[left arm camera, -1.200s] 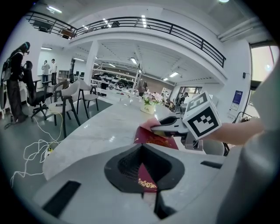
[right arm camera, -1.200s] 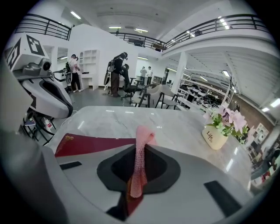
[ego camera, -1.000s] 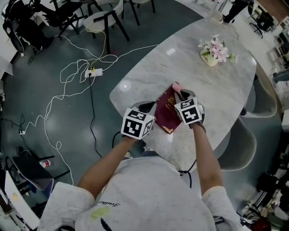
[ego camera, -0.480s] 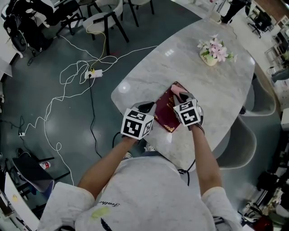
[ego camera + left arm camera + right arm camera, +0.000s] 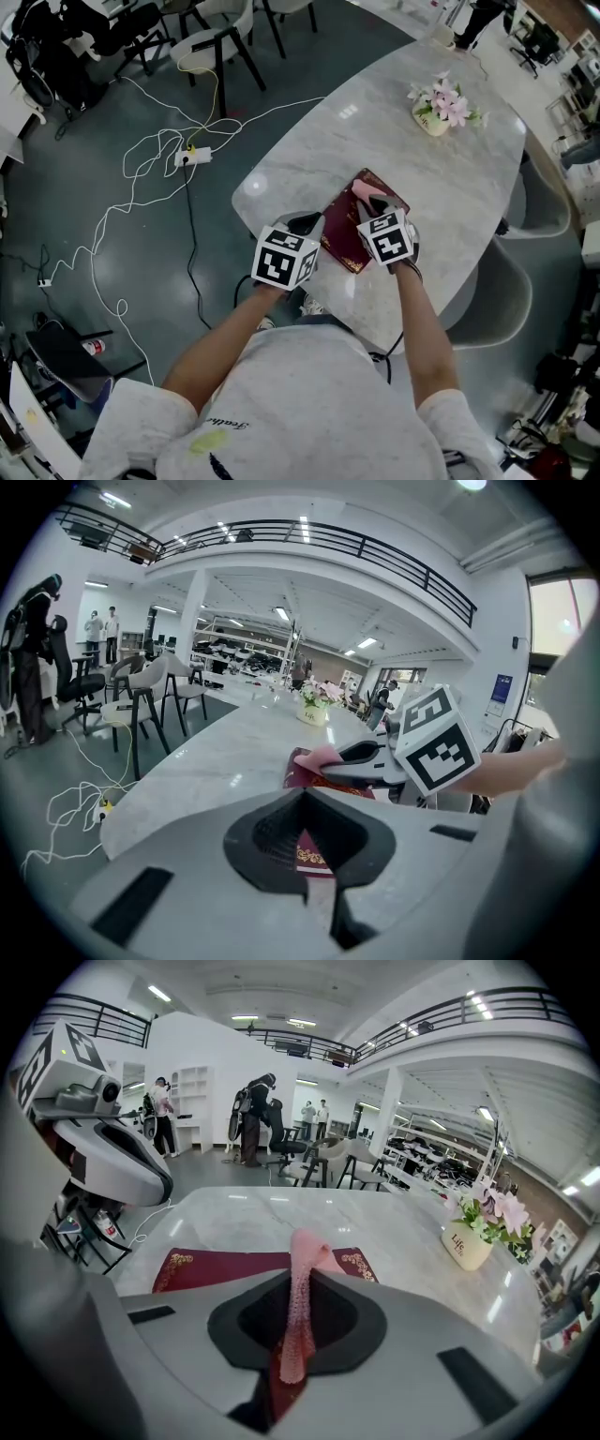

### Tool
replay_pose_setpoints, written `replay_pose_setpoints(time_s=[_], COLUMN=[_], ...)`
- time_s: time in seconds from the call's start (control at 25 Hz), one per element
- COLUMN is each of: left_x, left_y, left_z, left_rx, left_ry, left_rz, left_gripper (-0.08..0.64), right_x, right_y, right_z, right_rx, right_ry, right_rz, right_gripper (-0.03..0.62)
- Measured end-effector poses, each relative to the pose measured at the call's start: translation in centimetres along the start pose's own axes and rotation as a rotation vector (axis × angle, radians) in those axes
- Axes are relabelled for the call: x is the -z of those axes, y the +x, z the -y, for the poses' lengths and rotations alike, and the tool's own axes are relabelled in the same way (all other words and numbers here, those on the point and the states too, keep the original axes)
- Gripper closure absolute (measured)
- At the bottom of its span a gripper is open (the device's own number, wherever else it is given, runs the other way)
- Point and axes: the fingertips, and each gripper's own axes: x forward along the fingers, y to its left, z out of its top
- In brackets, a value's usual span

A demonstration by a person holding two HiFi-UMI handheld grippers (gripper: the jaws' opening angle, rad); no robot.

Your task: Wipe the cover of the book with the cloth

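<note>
A dark red book (image 5: 342, 239) with gold corner ornaments lies on the marble table (image 5: 450, 178), near its front edge. My left gripper (image 5: 305, 230) sits at the book's left edge, and its jaws are shut on the book's near edge (image 5: 314, 853). My right gripper (image 5: 368, 202) is over the cover, shut on a pink cloth (image 5: 302, 1279) that hangs from its jaws onto the book (image 5: 216, 1267). From the left gripper view the cloth (image 5: 323, 755) lies on the cover's far part. The grippers hide the book's middle.
A pot of pink flowers (image 5: 439, 108) stands at the far end of the table. White cables and a power strip (image 5: 192, 150) trail over the floor to the left, with chairs (image 5: 220, 42) behind. A rounded chair (image 5: 511, 291) is tucked in at the right.
My right gripper has drawn the pink cloth a little back along the cover, away from the book's far corner. The left gripper has stayed at the book's edge.
</note>
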Motion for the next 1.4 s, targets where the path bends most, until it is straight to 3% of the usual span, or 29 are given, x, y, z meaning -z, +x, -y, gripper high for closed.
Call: replay_pose_setpoints(time_s=[1.4], left_x=[1.3], left_y=[-2.7], left_z=[0.7], left_rx=[0.017], left_ry=[0.025], left_rz=[0.007], left_gripper=[0.554], right_x=[0.3], right_y=[-1.4], right_z=[-4.8], right_rx=[-0.024], right_ry=[-0.012], right_rz=[-0.002], right_gripper=[0.572])
